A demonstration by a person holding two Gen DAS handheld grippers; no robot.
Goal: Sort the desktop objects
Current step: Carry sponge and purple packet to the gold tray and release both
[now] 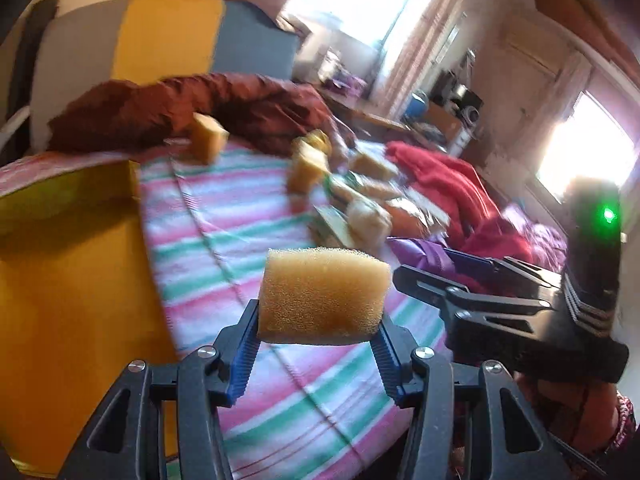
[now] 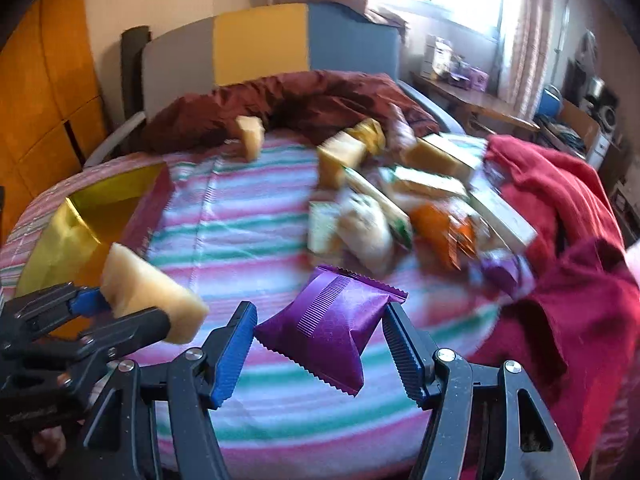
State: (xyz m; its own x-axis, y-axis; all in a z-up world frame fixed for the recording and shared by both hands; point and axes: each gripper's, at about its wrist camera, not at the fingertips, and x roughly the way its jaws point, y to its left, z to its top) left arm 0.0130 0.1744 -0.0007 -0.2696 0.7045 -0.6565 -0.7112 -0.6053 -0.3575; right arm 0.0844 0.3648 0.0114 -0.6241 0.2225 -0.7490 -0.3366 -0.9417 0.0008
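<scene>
Blue-padded left hand-held gripper (image 1: 318, 334) is pinching a yellow sponge (image 1: 323, 296), partly closed, lifted clear of the striped bed (image 1: 224, 216). Gold-lined box (image 1: 68, 188) is waiting at 10 o'clock, probably the sponges' bin. Right hand-held gripper (image 2: 320, 338) is clamping a purple packet (image 2: 328, 324) across its width, likewise airborne. Unsorted pile (image 2: 392, 208) is lying at 1 o'clock, blurred.
</scene>
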